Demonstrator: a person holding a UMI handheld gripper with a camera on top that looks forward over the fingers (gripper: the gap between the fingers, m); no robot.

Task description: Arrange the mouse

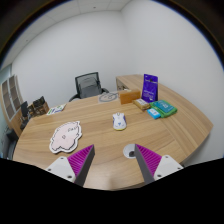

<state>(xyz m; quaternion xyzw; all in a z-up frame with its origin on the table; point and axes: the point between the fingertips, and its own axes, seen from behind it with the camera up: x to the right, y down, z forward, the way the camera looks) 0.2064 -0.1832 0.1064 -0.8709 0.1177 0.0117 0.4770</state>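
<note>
The gripper is hovering wide open, holding nothing, above the table. Beyond the fingers the mouse is lying, a mat lying to its left. Farther off, boxes and a chair are standing.

Curved wooden tabletop, light grain, with a round cable hole just ahead of the claw. White mouse sits near the middle; a pale mouse pad with a printed pattern lies apart from it to one side. Far side: purple upright box, orange box, and a teal book among flat items.
</note>
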